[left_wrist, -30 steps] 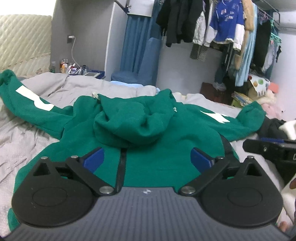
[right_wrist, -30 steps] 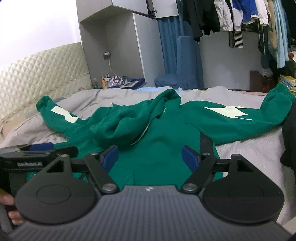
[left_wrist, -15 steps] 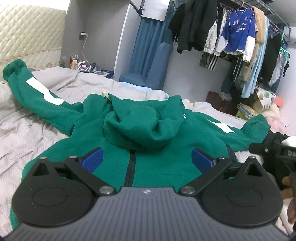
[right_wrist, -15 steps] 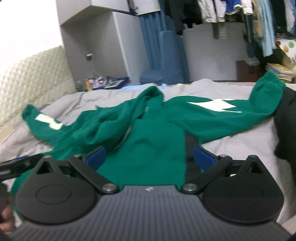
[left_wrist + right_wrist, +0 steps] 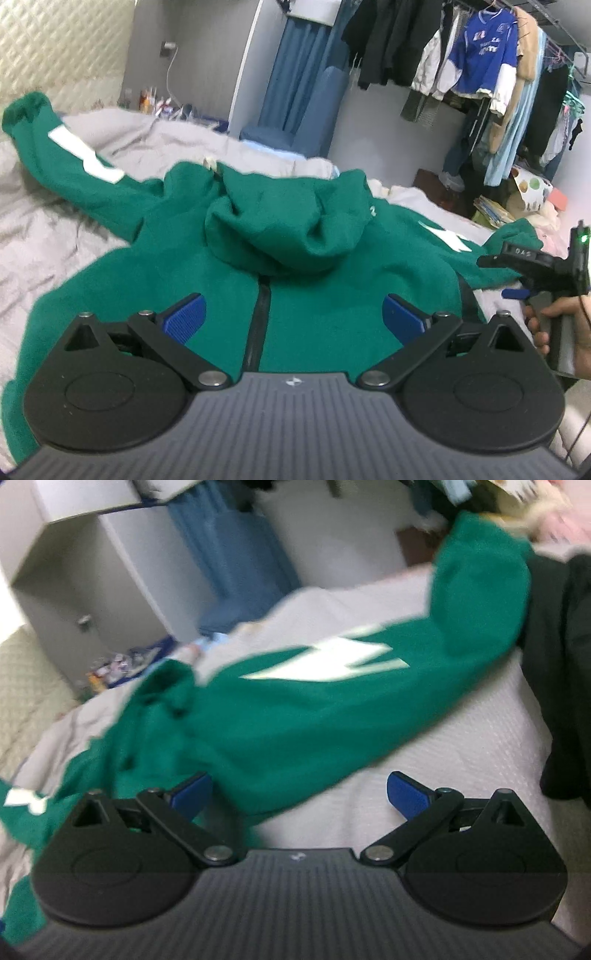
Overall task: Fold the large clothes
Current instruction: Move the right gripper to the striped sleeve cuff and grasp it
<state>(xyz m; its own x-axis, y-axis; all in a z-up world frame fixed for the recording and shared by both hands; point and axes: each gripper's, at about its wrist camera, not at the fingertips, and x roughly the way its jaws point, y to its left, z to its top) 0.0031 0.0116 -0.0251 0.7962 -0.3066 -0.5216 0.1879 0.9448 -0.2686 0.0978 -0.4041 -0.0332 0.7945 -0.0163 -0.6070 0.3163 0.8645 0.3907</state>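
A large green zip hoodie (image 5: 317,273) lies spread face up on the bed, hood (image 5: 291,218) bunched over the chest, both sleeves stretched out with white patches. My left gripper (image 5: 293,319) is open and empty, hovering over the hoodie's lower front at the zip. My right gripper (image 5: 299,794) is open and empty, just short of the hoodie's right sleeve (image 5: 332,698), whose cuff (image 5: 484,565) lies at the far right. The right gripper also shows in the left wrist view (image 5: 532,273), held by a hand beside that sleeve.
The bed has a grey sheet (image 5: 48,229). A dark garment (image 5: 565,657) lies at the bed's right side. A rack of hanging clothes (image 5: 476,62), a blue chair (image 5: 295,125) and a bedside table with small items (image 5: 159,107) stand beyond the bed.
My right gripper has swung right, from facing the hoodie's body to facing the right sleeve; its view is blurred. My left gripper has shifted slightly, still over the zip.
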